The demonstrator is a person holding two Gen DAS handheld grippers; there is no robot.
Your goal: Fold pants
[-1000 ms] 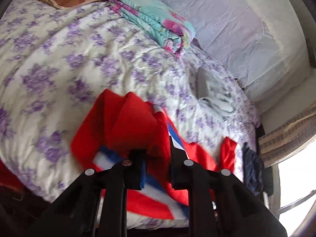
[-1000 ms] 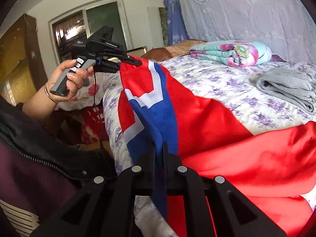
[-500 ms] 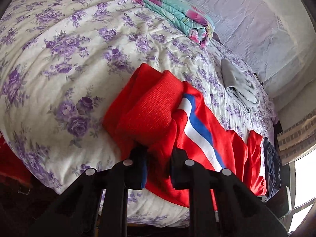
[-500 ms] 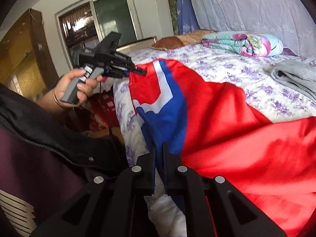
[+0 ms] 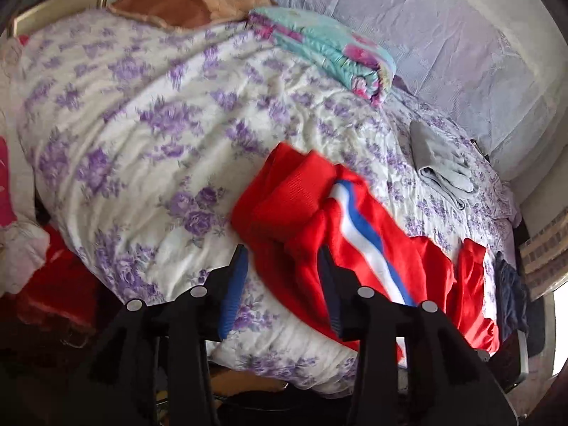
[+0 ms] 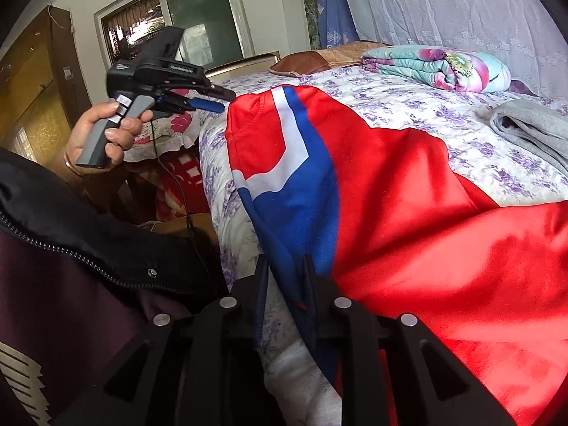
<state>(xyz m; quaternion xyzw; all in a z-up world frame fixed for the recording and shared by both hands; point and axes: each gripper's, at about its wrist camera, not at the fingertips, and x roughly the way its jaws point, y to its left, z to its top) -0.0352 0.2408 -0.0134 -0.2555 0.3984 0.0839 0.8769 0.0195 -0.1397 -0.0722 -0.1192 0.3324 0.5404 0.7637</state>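
The red pants [image 5: 372,248] with a blue and white side stripe lie spread on the flowered bedsheet [image 5: 149,149]. My left gripper [image 5: 280,284] hovers at the folded waist end with its jaws opening. Red cloth lies just beyond and partly between its fingers, but the blue pads do not press on it. In the right wrist view a hand carries the left gripper [image 6: 218,101] beside the top corner of the pants [image 6: 390,184]. My right gripper [image 6: 285,284] is at the bed's near edge, jaws opening. The blue cloth edge runs loosely between them.
A folded floral quilt [image 5: 330,49] and a brown pillow [image 5: 177,10] sit at the head of the bed. A folded grey garment [image 5: 440,167] lies beyond the pants, and a dark garment [image 5: 507,294] hangs at the far edge. The person's dark jacket [image 6: 88,248] fills the lower left.
The left gripper lowered the red waist end onto the bed, let it go and drew back toward the bed's edge. The right jaws have parted a little around the blue edge.
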